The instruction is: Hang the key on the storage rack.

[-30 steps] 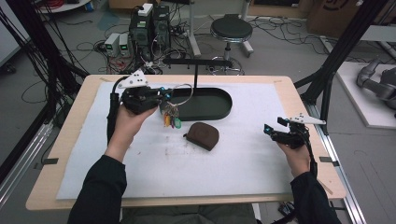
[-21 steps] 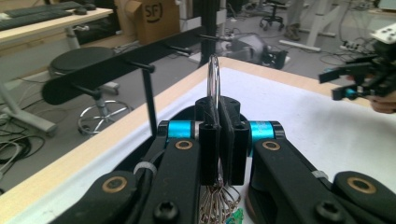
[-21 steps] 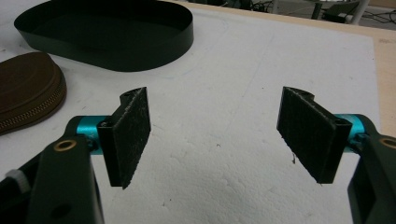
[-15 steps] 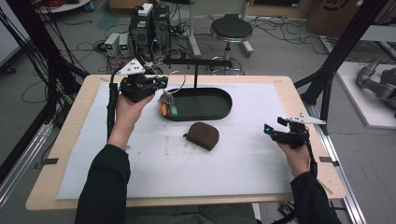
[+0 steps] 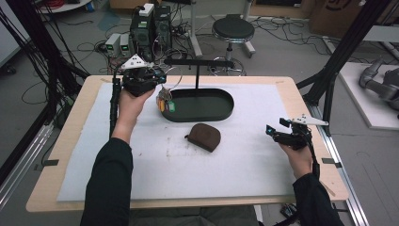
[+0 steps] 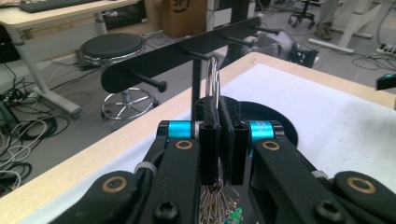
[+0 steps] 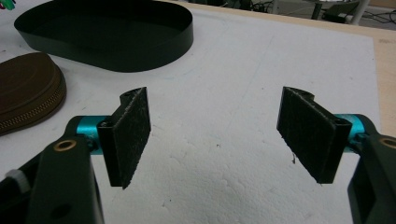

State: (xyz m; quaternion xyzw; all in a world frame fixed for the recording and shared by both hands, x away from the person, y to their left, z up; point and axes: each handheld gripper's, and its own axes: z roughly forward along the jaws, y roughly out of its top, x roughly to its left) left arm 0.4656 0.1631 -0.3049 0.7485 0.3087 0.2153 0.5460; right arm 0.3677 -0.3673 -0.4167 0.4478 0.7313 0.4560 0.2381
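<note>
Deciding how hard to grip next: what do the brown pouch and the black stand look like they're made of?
Brown pouch: looks like leather or faux leather, matte, with a metal zipper along its edge. Black stand and its oval base: likely painted metal, given thin rigid edges and a smooth satin finish; plastic can't be ruled out.

Both forearms wear dark long sleeves (image 5: 110, 174). The left gripper (image 6: 219, 140) is black, with cyan collars behind its dark, rough pads (image 6: 208, 140), brass-ringed pivots and black screws; a grey three-cornered plate (image 5: 134, 61) tops it and a black cable (image 5: 113, 101) trails from it. The right gripper (image 7: 219, 135) matches, with its own grey plate.
</note>
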